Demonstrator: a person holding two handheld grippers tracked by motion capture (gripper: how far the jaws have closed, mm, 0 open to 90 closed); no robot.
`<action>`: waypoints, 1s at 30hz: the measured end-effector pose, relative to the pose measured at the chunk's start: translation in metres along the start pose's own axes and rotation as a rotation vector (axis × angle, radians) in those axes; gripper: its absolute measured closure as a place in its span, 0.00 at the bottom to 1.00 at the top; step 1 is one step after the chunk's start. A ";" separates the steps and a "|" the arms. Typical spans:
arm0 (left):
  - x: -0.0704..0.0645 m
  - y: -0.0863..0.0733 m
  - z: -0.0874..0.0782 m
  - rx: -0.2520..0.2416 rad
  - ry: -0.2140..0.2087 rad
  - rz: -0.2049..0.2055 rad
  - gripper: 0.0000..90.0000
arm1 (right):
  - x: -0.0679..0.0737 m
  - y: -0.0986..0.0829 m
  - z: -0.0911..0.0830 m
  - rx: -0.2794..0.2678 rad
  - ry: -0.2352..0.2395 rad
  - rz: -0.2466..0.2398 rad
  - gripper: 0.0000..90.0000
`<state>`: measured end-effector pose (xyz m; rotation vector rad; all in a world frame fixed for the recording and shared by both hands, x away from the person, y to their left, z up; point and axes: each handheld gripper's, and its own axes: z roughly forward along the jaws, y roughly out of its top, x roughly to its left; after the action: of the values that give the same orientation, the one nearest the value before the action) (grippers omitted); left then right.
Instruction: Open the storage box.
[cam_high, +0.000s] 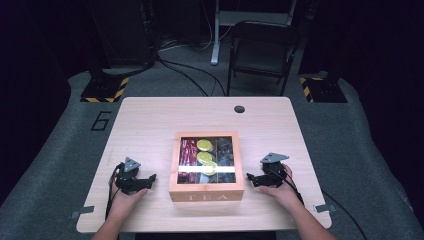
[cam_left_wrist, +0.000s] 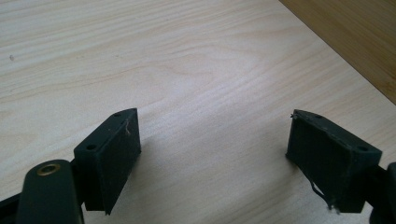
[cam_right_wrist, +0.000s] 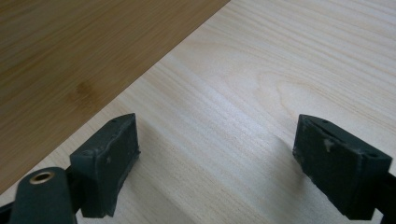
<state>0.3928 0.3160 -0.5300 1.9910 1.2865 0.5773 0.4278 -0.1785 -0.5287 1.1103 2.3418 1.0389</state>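
high view: the wooden tea box (cam_high: 206, 190) sits at table (cam_high: 150, 120) centre near the front edge, between the left gripper (cam_high: 145, 182) and right gripper (cam_high: 254, 178), its lettered front facing the person, long axis running front to back. packets show through its lid. each gripper view shows jaws spread apart, empty, above bare tabletop, with a box wall beside them.

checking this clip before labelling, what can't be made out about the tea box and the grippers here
- High view: tea box contents behind the glare band on its lid; dark right-hand packets are too small to identify.
- Left gripper view: box cut off by the top right corner, one wooden wall visible.
- Right gripper view: box wall out of focus, contents hidden.
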 end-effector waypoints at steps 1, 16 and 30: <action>0.000 0.000 0.000 0.000 0.000 0.000 0.19 | 0.000 0.000 0.000 0.000 0.000 0.000 0.15; 0.000 0.000 0.000 0.005 0.001 0.003 0.19 | 0.001 0.000 -0.001 0.004 -0.002 0.012 0.16; 0.001 -0.001 -0.001 -0.012 -0.004 -0.027 0.23 | 0.002 0.001 -0.006 0.017 0.006 0.007 0.36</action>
<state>0.3922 0.3177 -0.5297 1.9615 1.3019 0.5665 0.4237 -0.1794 -0.5240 1.1235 2.3578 1.0281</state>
